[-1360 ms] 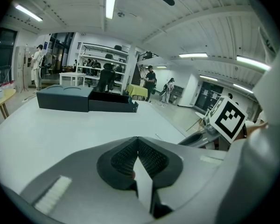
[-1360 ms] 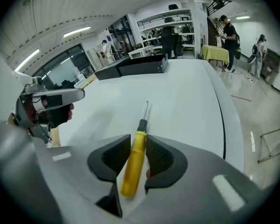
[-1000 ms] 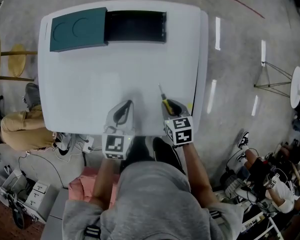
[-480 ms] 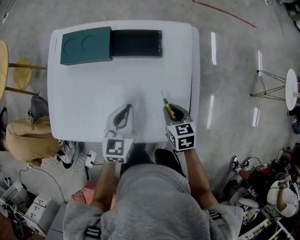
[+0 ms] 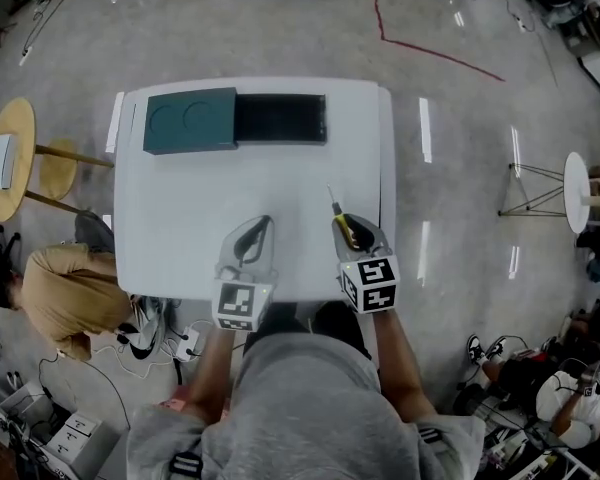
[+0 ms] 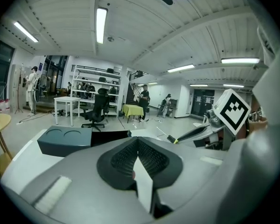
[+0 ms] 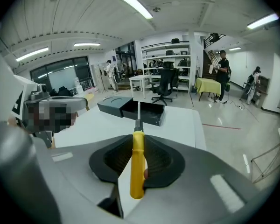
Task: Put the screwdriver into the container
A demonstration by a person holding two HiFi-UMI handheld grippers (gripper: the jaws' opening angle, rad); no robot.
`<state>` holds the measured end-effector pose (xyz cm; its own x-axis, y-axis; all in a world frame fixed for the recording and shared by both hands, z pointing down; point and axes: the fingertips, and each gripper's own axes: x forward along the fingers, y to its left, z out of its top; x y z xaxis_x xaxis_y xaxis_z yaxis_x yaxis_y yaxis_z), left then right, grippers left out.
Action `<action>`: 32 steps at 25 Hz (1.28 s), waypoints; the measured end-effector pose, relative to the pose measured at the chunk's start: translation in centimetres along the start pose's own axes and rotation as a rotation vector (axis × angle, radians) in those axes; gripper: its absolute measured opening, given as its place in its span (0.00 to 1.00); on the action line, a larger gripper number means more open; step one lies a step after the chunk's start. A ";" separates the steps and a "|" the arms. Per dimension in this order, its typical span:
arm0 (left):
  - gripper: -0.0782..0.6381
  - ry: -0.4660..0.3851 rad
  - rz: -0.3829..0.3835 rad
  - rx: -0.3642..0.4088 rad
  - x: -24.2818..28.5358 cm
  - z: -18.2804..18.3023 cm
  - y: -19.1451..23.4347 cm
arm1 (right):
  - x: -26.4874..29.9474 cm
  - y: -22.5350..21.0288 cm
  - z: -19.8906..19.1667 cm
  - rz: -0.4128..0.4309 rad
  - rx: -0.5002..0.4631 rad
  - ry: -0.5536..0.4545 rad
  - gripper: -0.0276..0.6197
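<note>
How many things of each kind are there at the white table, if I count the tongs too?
Tongs: 2 (left tongs, right tongs)
Screwdriver: 1, in the right tongs
Black container: 1
Teal block: 1
Total: 5

Yellow-handled screwdriver (image 7: 137, 164) points toward the open black container (image 7: 147, 114).

In the head view the right gripper (image 5: 350, 231) hides the screwdriver (image 5: 337, 211) handle's rear, and the inside of the container (image 5: 280, 119), upper centre, is too dark to read.
</note>
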<state>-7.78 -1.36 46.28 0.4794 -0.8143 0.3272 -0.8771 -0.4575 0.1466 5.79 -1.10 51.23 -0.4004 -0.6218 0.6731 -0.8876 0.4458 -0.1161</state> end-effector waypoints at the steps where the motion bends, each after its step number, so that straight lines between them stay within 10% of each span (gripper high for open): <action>1: 0.12 -0.004 -0.006 0.009 0.0 0.3 -0.1 | -0.1 0.1 0.5 -0.001 -0.003 -0.011 0.16; 32: 0.12 -0.142 0.179 0.036 -0.8 7.1 3.6 | 0.8 2.8 13.0 0.096 -0.447 -0.190 0.16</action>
<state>-11.07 -4.90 39.95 0.3179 -0.9245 0.2102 -0.9481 -0.3114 0.0640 0.00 -8.73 41.95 -0.5474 -0.6522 0.5245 -0.6763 0.7138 0.1818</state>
